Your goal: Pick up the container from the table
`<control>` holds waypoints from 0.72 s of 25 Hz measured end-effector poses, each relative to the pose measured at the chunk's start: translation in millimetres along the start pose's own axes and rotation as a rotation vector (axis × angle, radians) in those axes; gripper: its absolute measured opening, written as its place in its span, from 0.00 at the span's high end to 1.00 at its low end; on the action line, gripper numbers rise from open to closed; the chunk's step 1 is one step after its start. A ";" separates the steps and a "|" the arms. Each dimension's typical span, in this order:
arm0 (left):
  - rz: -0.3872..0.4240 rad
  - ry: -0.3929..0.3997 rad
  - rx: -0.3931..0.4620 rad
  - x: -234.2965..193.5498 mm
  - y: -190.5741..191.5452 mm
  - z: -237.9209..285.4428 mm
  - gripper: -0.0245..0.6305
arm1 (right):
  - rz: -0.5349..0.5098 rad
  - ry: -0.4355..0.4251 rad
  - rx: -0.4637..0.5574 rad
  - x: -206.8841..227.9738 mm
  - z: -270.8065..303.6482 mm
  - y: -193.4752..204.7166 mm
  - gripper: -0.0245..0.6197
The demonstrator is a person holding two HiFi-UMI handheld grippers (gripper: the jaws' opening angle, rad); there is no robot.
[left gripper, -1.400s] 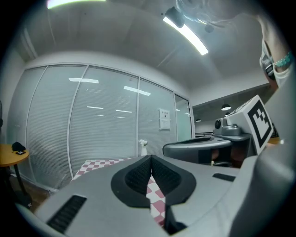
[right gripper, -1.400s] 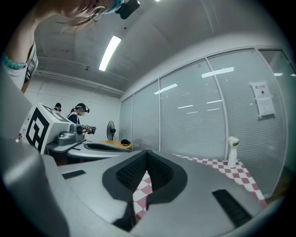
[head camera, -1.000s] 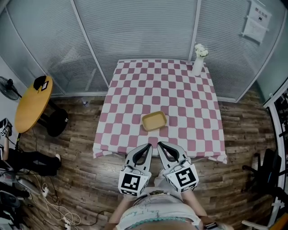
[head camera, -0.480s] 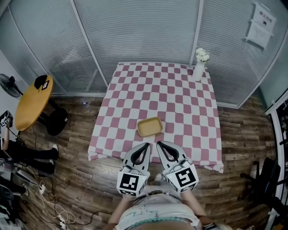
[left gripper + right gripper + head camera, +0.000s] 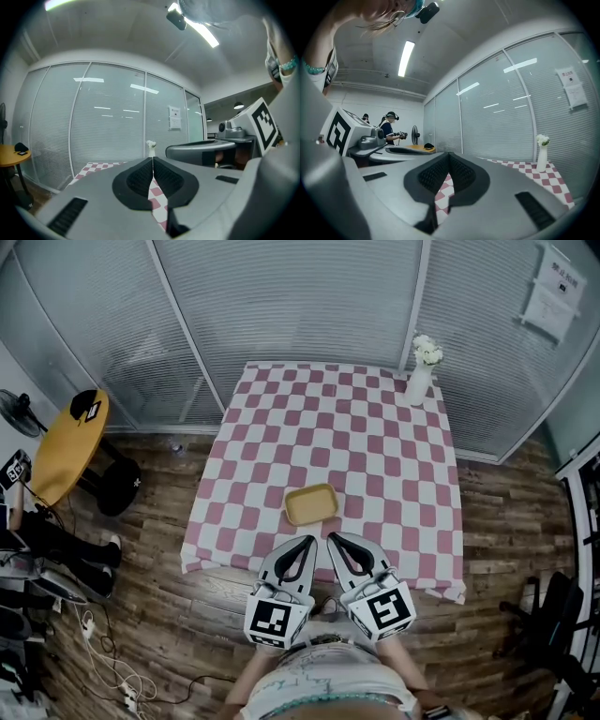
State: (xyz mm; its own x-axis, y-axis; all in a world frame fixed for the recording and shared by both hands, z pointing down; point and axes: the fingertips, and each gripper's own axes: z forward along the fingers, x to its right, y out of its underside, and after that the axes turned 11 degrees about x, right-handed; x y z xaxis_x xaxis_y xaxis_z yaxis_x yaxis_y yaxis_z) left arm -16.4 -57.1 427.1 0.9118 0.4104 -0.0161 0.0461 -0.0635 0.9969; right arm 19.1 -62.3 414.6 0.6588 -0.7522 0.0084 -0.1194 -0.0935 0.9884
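A shallow yellow container (image 5: 311,504) lies on the pink-and-white checked table (image 5: 394,474), near its front edge. Both grippers are held side by side in front of that edge, short of the container and pointing toward it. My left gripper (image 5: 311,543) is shut, its black pads (image 5: 140,178) pressed together with nothing between them. My right gripper (image 5: 333,539) is also shut and empty, its pads (image 5: 461,174) meeting at the tip. In both gripper views the jaws hide the container; only strips of checked cloth (image 5: 157,197) show below them.
A white vase with flowers (image 5: 419,371) stands at the table's far right corner. Blind-covered glass walls (image 5: 281,306) close in the back. A round orange side table (image 5: 56,451) and a fan (image 5: 17,418) stand at left, with cables (image 5: 112,676) on the wooden floor.
Both grippers have come a little closer to the table together. The container now lies nearer their tips. The jaws stay shut.
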 end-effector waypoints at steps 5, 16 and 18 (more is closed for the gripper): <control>-0.029 0.023 0.013 -17.3 -0.4 14.3 0.94 | -0.006 0.013 -0.002 7.5 20.2 5.6 0.97; -0.033 0.110 0.022 -66.2 -8.3 59.3 0.94 | -0.053 0.072 -0.009 28.4 80.3 4.1 0.97; -0.032 0.118 0.015 -75.5 -6.1 64.9 0.94 | -0.052 0.083 -0.014 31.9 89.5 6.8 0.97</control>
State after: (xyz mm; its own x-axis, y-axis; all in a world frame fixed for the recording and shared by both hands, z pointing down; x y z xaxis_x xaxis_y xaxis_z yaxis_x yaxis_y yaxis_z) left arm -59.1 -146.8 417.3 0.8554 0.5167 -0.0376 0.0810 -0.0617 0.9948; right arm -27.1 -145.2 408.0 0.7231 -0.6901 -0.0306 -0.0736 -0.1211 0.9899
